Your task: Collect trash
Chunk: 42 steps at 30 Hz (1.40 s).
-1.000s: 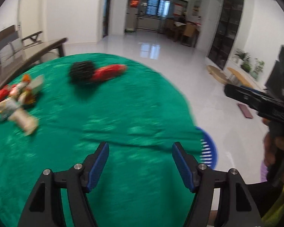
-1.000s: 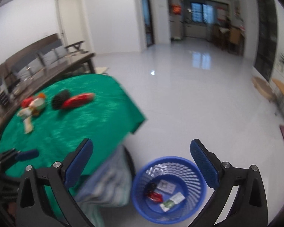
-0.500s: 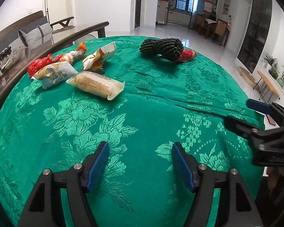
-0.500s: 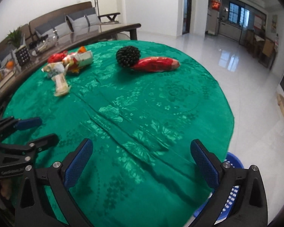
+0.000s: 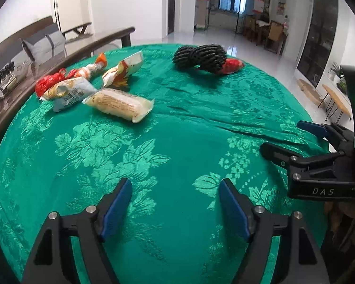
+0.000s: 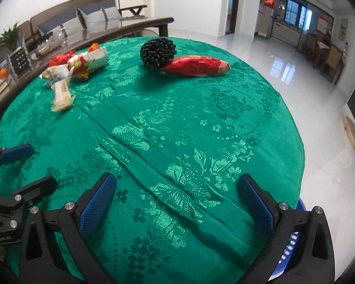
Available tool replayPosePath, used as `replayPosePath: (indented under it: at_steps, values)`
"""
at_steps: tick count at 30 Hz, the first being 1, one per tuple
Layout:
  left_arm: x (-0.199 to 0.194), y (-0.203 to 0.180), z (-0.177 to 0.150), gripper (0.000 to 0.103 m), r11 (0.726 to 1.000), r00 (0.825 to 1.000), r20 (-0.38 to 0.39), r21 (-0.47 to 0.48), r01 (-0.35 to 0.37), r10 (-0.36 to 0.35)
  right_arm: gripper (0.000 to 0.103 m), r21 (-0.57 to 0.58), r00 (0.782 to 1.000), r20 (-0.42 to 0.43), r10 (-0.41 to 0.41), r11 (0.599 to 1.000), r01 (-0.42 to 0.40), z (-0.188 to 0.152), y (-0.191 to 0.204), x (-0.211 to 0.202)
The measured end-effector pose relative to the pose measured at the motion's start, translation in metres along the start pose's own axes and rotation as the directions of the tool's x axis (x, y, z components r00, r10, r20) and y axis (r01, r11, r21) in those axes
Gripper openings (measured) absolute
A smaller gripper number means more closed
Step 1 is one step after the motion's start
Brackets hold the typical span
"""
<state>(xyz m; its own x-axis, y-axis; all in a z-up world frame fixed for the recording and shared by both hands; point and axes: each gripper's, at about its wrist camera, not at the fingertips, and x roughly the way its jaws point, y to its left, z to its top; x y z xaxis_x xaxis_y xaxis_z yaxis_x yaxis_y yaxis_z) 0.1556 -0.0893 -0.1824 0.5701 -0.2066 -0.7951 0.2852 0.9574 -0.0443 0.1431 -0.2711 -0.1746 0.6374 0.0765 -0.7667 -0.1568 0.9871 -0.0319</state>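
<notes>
Left wrist view: "DAS" is read on the right gripper (image 5: pixel 293 139), right of the jaws. The left gripper (image 5: pixel 175 207) is seen with jaws opening, nothing between them. Crinkled snack wrappers (image 5: pixel 92 87) lie far ahead-left on the table (image 5: pixel 177 142), draped in green floral brocade.

Right wrist view: the jaws are spread, empty. A glossy red packet (image 6: pixel 196 66) touches a knobbly black ball (image 6: pixel 158 52) far ahead.
</notes>
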Motion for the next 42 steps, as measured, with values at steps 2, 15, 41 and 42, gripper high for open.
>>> replayPosePath:
  at_steps: [2,15,41,42]
  values:
    - [-0.008,0.011,0.019,0.079,0.999,0.999,0.024,-0.045,0.027,-0.026,0.103,0.0,1.0,-0.001,-0.001,1.0,0.001,0.001,0.001,0.001]
    - [0.061,0.072,0.102,0.079,0.936,0.996,-0.044,-0.342,-0.084,0.073,0.103,-0.01,1.0,-0.004,0.007,1.0,-0.007,0.003,0.002,0.002]
    - [0.021,0.082,0.029,0.074,0.997,0.998,0.001,-0.054,-0.056,0.056,0.103,-0.012,1.0,-0.002,0.013,1.0,-0.013,0.003,0.001,0.003]
    - [0.022,0.084,0.029,0.074,0.997,0.998,0.005,-0.053,-0.054,0.055,0.103,-0.012,1.0,-0.002,0.014,1.0,-0.014,0.003,0.001,0.003]
